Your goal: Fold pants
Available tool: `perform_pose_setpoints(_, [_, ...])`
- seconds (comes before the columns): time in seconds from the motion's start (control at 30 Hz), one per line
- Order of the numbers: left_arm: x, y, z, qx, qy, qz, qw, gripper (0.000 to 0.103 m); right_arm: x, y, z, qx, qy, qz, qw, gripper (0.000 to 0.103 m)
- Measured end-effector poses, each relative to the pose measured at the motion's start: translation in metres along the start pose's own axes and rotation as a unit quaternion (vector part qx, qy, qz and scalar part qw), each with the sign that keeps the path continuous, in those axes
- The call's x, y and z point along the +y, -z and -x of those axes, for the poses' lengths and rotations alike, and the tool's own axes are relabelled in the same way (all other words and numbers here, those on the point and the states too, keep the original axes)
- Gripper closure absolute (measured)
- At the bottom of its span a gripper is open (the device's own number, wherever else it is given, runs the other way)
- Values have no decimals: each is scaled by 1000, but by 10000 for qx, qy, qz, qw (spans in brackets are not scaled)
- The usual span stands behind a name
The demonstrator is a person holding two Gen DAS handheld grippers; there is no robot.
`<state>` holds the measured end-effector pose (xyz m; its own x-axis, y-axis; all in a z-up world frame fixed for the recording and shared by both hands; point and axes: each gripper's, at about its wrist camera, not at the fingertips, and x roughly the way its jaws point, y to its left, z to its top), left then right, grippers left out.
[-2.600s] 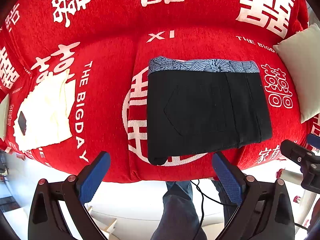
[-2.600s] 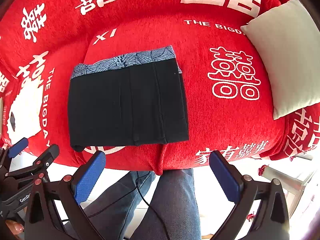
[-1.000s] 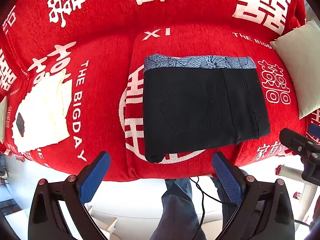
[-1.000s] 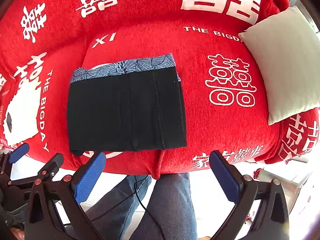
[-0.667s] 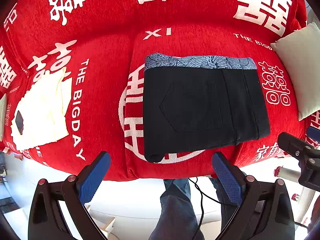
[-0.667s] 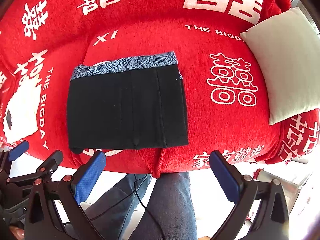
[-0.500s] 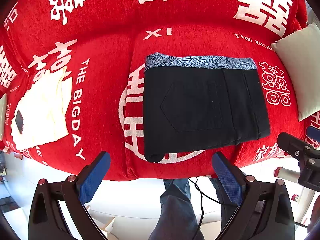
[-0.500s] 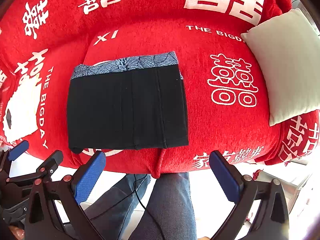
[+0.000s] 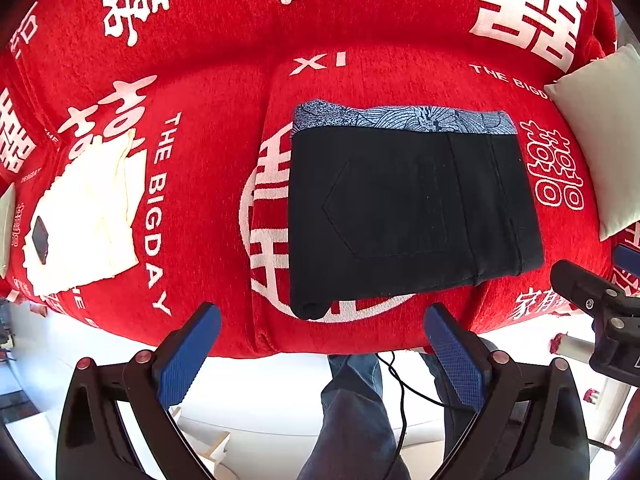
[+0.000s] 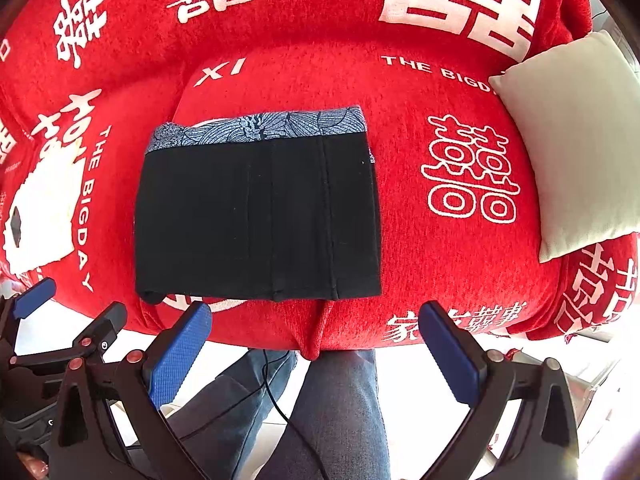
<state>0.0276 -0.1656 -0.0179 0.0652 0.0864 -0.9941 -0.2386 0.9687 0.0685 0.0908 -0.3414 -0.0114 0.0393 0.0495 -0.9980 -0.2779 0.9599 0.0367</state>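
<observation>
Black pants (image 9: 408,208) lie folded into a flat rectangle on the red sofa seat, on top of a blue patterned garment (image 9: 400,117) whose far edge shows behind them. They also show in the right wrist view (image 10: 256,220). My left gripper (image 9: 320,344) is open and empty, held off the sofa's front edge, below the pants. My right gripper (image 10: 316,344) is open and empty too, held back in front of the sofa edge. Neither gripper touches the pants.
The sofa wears a red cover (image 9: 208,80) with white characters. A folded cream cloth (image 9: 88,216) with a dark phone (image 9: 40,239) on it lies at the left. A beige cushion (image 10: 576,140) sits at the right. The person's jeans-clad legs (image 10: 336,412) stand below.
Both grippers stay open and away from the sofa with only slight drifting of the views. The folded pants have not moved.
</observation>
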Motion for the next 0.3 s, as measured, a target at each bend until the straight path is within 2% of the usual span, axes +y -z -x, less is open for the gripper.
perform_pose_setpoints(0.3, [0,0,3,-113,76,-16,9999,2,-1,1,-2,-13,-4,-16,10000,0])
